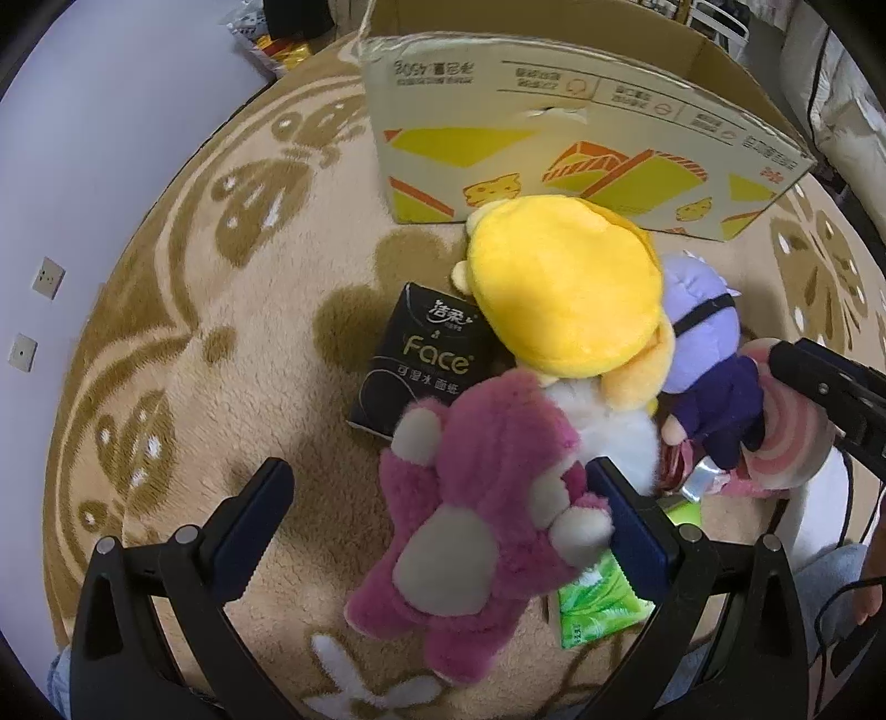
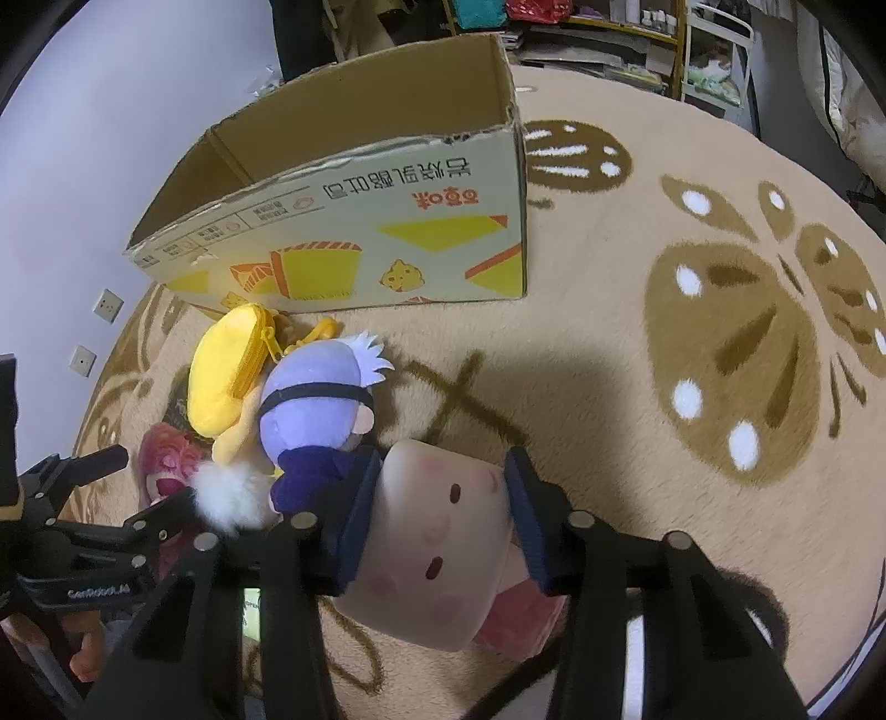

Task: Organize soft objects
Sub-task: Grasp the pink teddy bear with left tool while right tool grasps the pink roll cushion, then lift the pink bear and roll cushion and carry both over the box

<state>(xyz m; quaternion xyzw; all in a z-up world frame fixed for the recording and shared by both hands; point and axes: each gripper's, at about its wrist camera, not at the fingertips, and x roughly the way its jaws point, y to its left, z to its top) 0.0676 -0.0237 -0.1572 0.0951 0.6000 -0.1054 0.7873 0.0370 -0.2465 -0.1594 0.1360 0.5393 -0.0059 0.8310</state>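
- Holds the pale pink plush (image 2: 437, 531) between the narrowed fingers of the right gripper (image 2: 443, 493), pads pressing on both its sides, low over the rug (image 2: 609, 387).
- Spreads the fingers of the left gripper (image 1: 437, 471) wide on either side of the magenta bear (image 1: 470, 498); nothing gripped there.
- Could lose the pale pink plush on the lift: soft, rounded filling, likely to squash and slip out of a grip on its flanks only.
- Could snag the purple-haired doll (image 2: 315, 399), lying right against one finger of the right gripper, and drag it along or topple the heap.
- Could pinch more than the bear on closing: white fluffy toy (image 1: 609, 432) and green packet (image 1: 598, 603) close beside the finger nearer the heap.
- Could knock the two grippers together, both working close over one heap.
- Could catch the near wall of the cardboard box (image 2: 360, 238) if carried too low; open-topped, just behind the heap, empty as far as visible.
- Also in the heap: yellow zip pouch (image 1: 565, 288) on top, black tissue pack (image 1: 421, 360) flat on the rug, partly beneath it.
- No bench here: all on a thick beige rug with a brown butterfly pattern, probably grippy enough to resist sliding.
- Pale wall (image 1: 111, 138) with two sockets (image 1: 49, 277) to one side; cluttered shelves (image 2: 637, 22) beyond the rug.
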